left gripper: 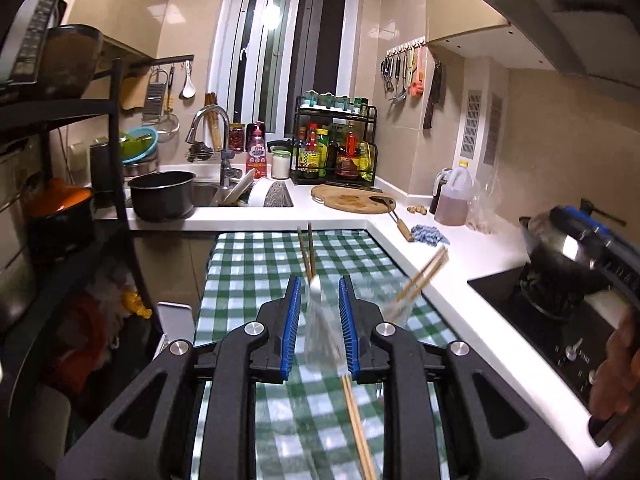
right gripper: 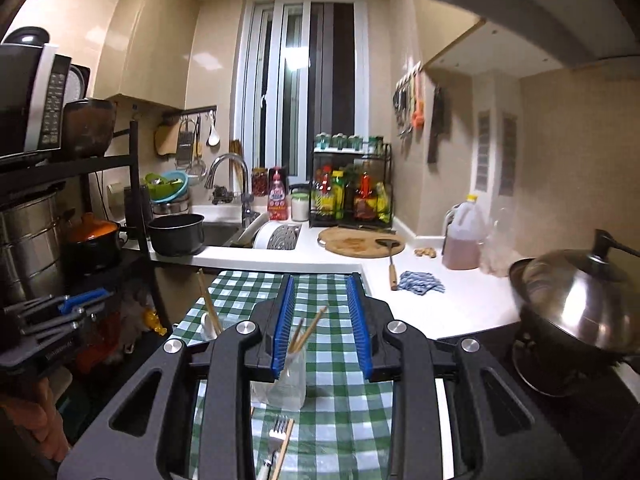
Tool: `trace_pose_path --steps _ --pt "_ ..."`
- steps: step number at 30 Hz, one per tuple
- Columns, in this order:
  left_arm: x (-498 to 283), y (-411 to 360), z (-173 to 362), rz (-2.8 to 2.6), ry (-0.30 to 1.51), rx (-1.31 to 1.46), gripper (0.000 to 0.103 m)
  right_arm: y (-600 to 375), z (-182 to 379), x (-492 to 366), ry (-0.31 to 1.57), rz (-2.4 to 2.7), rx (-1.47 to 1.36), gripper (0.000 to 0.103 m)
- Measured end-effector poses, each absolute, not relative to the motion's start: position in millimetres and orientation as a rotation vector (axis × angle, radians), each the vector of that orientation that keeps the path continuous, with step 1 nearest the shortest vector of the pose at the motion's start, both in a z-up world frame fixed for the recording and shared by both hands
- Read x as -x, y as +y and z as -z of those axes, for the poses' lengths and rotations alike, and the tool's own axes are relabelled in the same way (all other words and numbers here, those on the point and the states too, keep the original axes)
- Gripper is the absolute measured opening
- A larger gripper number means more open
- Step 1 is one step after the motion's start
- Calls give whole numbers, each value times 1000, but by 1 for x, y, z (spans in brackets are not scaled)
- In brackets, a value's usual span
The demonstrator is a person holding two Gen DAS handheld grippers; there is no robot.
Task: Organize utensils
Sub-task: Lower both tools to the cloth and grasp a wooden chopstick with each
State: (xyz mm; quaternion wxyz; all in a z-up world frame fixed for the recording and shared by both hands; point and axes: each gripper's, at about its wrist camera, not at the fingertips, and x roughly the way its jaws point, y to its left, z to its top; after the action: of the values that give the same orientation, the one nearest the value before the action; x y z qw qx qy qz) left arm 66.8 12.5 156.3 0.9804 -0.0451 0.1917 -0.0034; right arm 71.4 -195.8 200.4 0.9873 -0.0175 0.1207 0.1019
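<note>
1. Left wrist view: checked surface (left gripper: 256, 256) ahead, under both grippers.
2. Left gripper (left gripper: 320, 304) fingers parted, gripping nothing; clear glass (left gripper: 324, 340) with chopsticks (left gripper: 306, 252) and white spoon sits between them, untouched.
3. Right gripper (right gripper: 324, 312) fingers parted, empty; second glass (right gripper: 286, 380) stands low, beside its left finger.
4. Loose fork (right gripper: 278, 432) and chopstick lie nearest the right gripper, long axes pointing away, below the fingers; likely next pick.

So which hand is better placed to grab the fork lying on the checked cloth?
Right. The fork lies just beneath the right gripper, whose jaws stand open; the left wrist view shows no fork clearly.
</note>
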Motion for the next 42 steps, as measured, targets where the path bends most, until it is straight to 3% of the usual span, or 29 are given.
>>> trace_pose_path --steps 7,14,27,42 --pt "-34 4 -96 -17 438 79 20 -208 -156 -24 232 -165 -30 28" --pt "-15 -3 -44 -34 534 93 20 -201 -77 -24 471 -232 -60 18" --pt "-11 -19 4 -5 662 100 20 -177 28 -44 778 -278 -55 18" --pt "-24 -31 45 77 825 185 19 -155 53 -41 882 -317 30 22"
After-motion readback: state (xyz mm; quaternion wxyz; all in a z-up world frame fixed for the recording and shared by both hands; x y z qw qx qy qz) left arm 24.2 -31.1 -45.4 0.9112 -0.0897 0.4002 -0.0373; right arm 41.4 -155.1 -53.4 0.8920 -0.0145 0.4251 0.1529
